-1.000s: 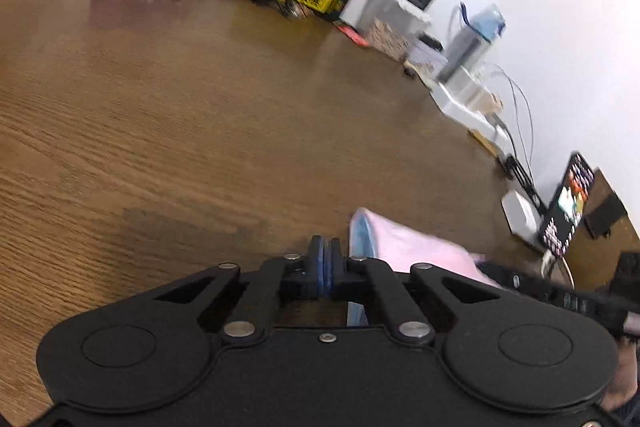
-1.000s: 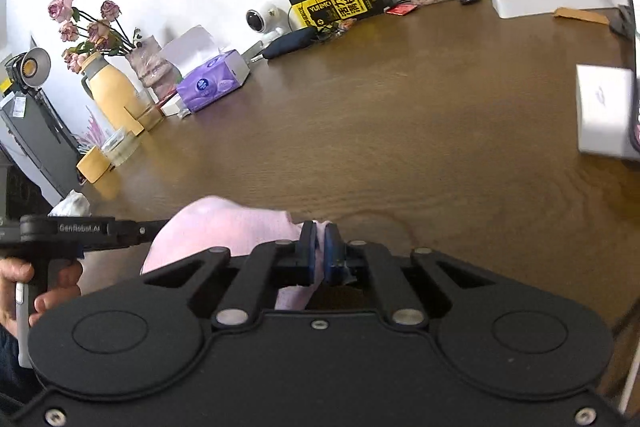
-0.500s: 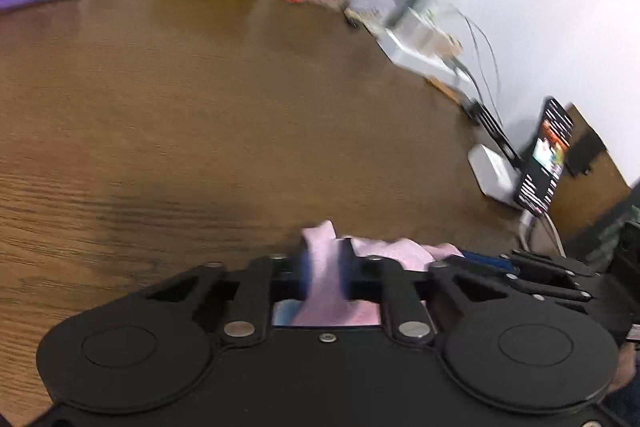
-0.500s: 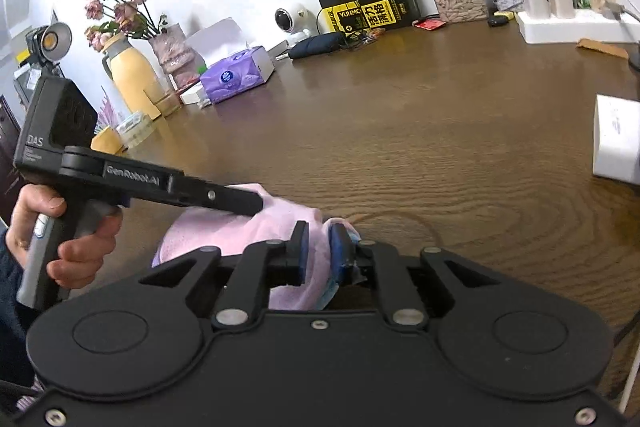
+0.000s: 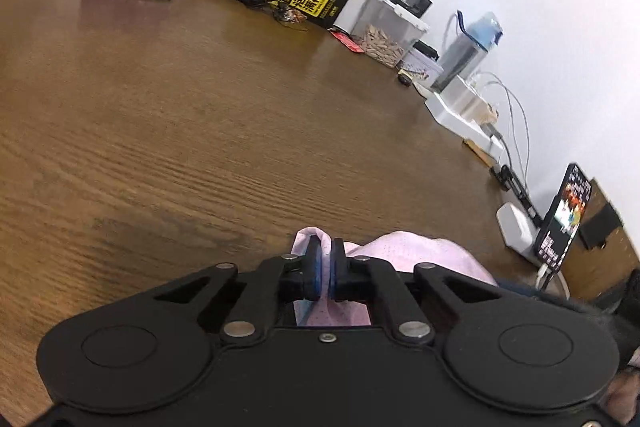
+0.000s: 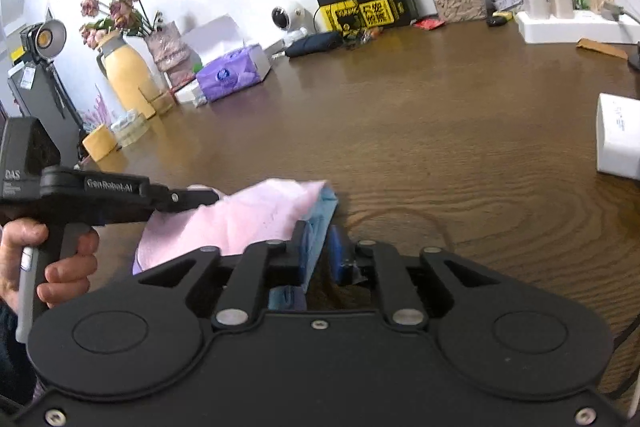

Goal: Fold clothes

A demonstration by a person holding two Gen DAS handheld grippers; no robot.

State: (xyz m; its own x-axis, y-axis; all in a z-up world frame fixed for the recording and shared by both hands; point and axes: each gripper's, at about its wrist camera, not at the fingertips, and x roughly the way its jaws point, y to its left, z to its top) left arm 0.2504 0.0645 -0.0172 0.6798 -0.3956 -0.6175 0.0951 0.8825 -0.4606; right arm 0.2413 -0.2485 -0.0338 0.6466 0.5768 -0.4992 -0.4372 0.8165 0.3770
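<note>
Pink garment [image 6: 256, 223] lies bunched on the desk [image 6: 440, 131], near edge, well apart from the purple tissue pack [image 6: 232, 75]. Left hand-held gripper [image 5: 325, 267] is clamped on a pink fold. Right hand-held gripper [image 6: 318, 251] jaws opening, blue hem loose btwn them.

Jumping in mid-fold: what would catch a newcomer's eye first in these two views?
The pink garment with its blue edge, bunched at the near edge of the brown wooden table, between both claws. The left claw is pinched shut on a fold of it, while the right claw is opening, cloth between its pads. Clutter lines the wall, notably the purple tissue pack.
</note>
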